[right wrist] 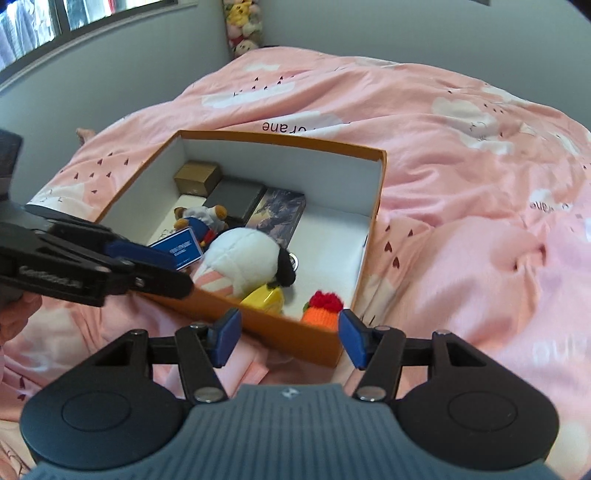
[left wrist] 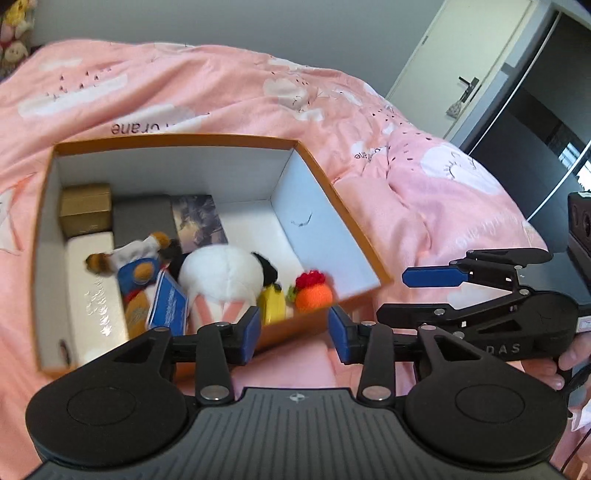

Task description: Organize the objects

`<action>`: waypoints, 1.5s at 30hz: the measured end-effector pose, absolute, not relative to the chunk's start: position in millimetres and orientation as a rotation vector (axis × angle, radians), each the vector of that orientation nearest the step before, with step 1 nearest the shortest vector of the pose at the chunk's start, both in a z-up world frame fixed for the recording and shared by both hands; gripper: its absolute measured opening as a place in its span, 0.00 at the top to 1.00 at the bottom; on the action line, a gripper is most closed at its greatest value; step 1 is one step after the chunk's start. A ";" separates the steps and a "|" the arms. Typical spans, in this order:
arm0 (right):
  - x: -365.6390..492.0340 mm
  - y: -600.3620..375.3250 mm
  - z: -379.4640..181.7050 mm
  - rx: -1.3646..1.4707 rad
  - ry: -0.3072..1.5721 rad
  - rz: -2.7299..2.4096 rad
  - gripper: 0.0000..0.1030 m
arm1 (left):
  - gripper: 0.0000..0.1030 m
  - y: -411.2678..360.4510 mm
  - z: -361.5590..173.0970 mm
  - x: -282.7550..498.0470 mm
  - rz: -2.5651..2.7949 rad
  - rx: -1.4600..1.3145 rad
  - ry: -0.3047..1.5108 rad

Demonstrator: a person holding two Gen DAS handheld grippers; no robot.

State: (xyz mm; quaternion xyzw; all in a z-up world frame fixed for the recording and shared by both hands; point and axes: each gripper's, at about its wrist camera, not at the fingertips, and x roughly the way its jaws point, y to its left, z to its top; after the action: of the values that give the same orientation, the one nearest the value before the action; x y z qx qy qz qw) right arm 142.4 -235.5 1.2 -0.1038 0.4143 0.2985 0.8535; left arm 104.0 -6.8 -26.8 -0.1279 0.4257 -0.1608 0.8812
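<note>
An orange cardboard box (left wrist: 321, 162) (right wrist: 380, 192) with white inner walls lies on a pink bed. Inside it are a white and black plush (left wrist: 221, 275) (right wrist: 247, 254), a small bear toy (left wrist: 129, 260) (right wrist: 201, 218), a blue card box (left wrist: 168, 302) (right wrist: 181, 249), a yellow item (left wrist: 273, 304) (right wrist: 264, 299), a knitted orange and red fruit (left wrist: 314, 293) (right wrist: 325, 308) and some flat boxes at the far end. My left gripper (left wrist: 293, 328) hangs open over the near wall, nothing between its pads. My right gripper (right wrist: 290, 334) is open and empty too, by the box's near corner.
The pink quilt (left wrist: 221, 96) (right wrist: 461, 184) covers the bed all around the box. A white door (left wrist: 465, 62) and a dark doorway stand at the right. Soft toys (right wrist: 243, 26) are piled by the far wall. A hand (left wrist: 569, 362) holds the right gripper's handle.
</note>
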 end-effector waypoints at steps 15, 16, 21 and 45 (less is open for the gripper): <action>92.1 -238.3 -80.6 -0.189 1.023 0.491 0.61 | 0.44 -47.1 -75.1 44.0 -0.361 0.035 0.989; 91.2 -237.5 -83.0 -0.200 1.021 0.484 0.61 | 0.42 -49.6 -78.4 44.1 -0.364 0.045 0.999; 89.0 -233.8 -92.9 -0.233 1.030 0.479 0.61 | 0.36 -56.3 -99.2 45.1 -0.380 0.057 1.063; 90.1 -218.1 -99.4 -0.182 0.974 0.636 0.97 | 0.23 -63.3 -111.0 51.1 -0.381 0.059 1.070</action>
State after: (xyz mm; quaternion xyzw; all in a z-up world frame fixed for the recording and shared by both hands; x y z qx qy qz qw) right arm 90.1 -218.1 -99.4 -0.0857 0.4595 0.3001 0.8315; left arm 51.1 -63.3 -111.0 0.0280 0.5065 -0.1802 0.8427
